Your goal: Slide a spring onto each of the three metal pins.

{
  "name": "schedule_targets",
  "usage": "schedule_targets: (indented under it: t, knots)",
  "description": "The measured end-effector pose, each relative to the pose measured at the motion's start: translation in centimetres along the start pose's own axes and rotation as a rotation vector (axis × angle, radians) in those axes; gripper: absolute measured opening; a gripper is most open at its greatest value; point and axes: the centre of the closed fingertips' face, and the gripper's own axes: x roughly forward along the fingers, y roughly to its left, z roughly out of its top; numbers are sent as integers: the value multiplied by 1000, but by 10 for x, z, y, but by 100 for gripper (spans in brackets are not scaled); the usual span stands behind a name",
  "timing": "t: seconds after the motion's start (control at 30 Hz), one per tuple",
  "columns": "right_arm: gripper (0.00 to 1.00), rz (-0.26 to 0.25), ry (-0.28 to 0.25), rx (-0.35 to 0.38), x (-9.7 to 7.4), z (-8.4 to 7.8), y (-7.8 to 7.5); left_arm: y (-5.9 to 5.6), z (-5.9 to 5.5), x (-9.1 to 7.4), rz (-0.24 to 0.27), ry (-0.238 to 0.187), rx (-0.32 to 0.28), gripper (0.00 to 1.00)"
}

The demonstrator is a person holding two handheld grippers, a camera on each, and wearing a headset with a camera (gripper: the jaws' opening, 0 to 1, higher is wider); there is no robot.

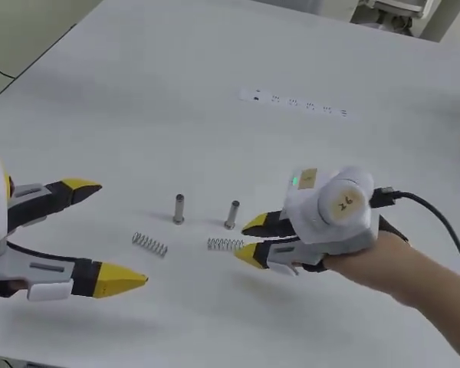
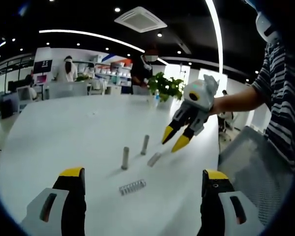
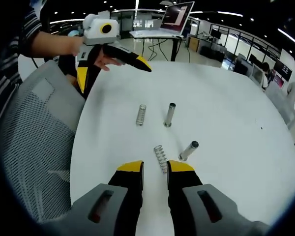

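Looks like pickup: the right gripper (image 1: pixel 243 241) — jaws barely parted, empty — sits at the spring (image 1: pixel 225 244) beside a pin (image 1: pixel 232 214). Next, pinch it squarely (left gripper (image 1: pixel 123 233) hangs spread wide, empty).

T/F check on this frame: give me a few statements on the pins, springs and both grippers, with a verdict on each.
1. Two grey metal pins stand upright on the white table. True.
2. One spring is already on a pin. False: both coiled wire springs lie flat on the table, and the pins are bare.
3. The left gripper has its jaws spread wide. True.
4. The right gripper is clamped on a spring. False: its jaws stand slightly apart, and the nearer spring lies at their tips, ungripped.
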Motion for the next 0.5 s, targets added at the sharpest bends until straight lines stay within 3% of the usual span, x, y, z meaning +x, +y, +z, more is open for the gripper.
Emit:
schedule_targets:
  t: [0.5]
  knots:
    - [16,35,99,-46,27,-14,-14,-3,-4,-3,-7,19,25,95]
